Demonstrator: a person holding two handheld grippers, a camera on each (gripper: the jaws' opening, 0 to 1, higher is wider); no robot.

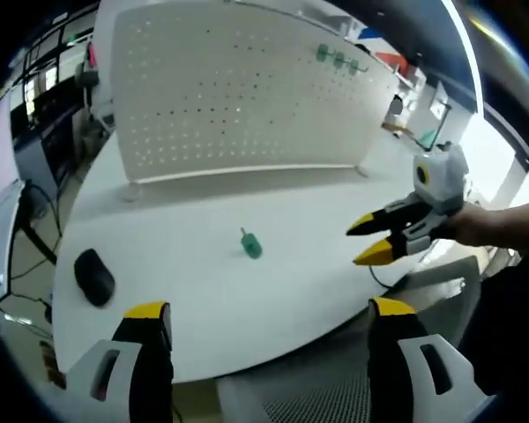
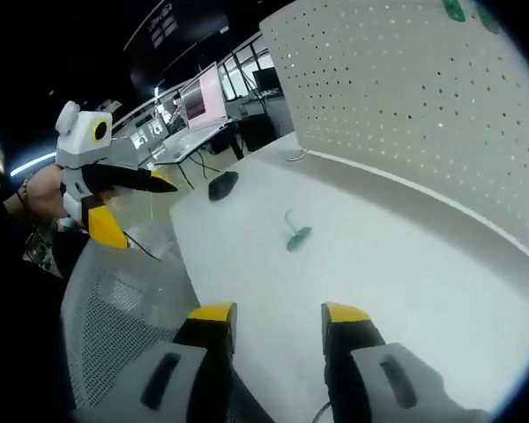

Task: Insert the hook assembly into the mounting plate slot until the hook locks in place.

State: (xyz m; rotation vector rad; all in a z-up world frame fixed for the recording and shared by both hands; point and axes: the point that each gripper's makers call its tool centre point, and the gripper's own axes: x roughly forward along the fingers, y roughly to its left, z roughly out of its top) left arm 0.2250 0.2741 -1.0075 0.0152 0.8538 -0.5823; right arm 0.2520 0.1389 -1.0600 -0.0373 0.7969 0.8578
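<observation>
A small green hook assembly lies alone on the white table. Behind it stands the white perforated mounting plate, upright along the table's far side, with other green hooks hung near its top. My left gripper hovers at the table's near edge, jaws wide apart and empty. My right gripper, held in a hand, sits off the table's right side, also open and empty. Both are short of the hook.
A black mouse rests on the table's left part. A grey mesh chair stands just below the near table edge. Desks with monitors fill the room beyond.
</observation>
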